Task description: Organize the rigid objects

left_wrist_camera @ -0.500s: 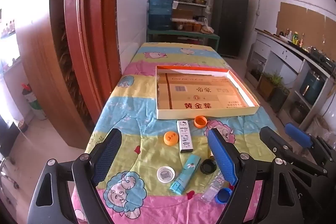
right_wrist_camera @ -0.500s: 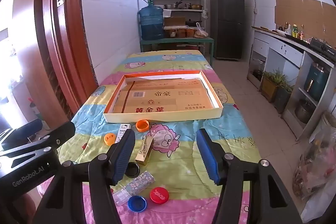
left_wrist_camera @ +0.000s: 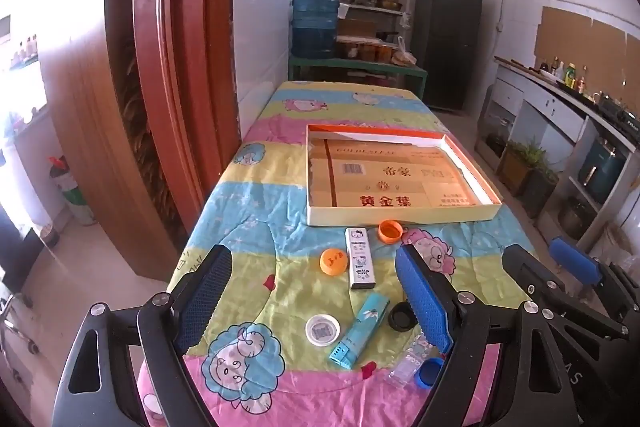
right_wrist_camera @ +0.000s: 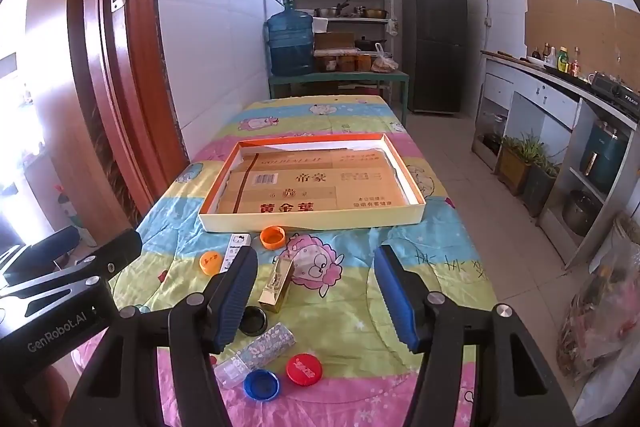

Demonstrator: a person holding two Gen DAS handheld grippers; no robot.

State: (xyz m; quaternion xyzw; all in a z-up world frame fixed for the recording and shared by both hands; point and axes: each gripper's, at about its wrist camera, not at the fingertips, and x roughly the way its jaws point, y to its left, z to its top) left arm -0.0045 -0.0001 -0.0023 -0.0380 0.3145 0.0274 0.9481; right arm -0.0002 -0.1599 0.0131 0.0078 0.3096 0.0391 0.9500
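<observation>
Small items lie on the quilted table in front of a shallow cardboard tray (left_wrist_camera: 400,217) (right_wrist_camera: 312,221). In the left wrist view: a white Hello Kitty lighter (left_wrist_camera: 360,258), a teal lighter (left_wrist_camera: 360,331), two orange caps (left_wrist_camera: 333,261) (left_wrist_camera: 390,230), a white cap (left_wrist_camera: 322,330), a black cap (left_wrist_camera: 401,315), a clear lighter (left_wrist_camera: 410,363), a blue cap (left_wrist_camera: 429,373). The right wrist view adds a gold lighter (right_wrist_camera: 277,285) and a red cap (right_wrist_camera: 304,369). My left gripper (left_wrist_camera: 312,291) is open above the items. My right gripper (right_wrist_camera: 314,287) is open beside the gold lighter.
The table stands against a tiled wall, with a red-brown door frame (left_wrist_camera: 176,67) at its left. A green table with a blue water jug (left_wrist_camera: 314,27), shelves and a dark fridge (left_wrist_camera: 448,39) are behind. Kitchen counters (right_wrist_camera: 560,95) line the right.
Both views have hardly shifted; the grippers stay open and the items lie where they were.
</observation>
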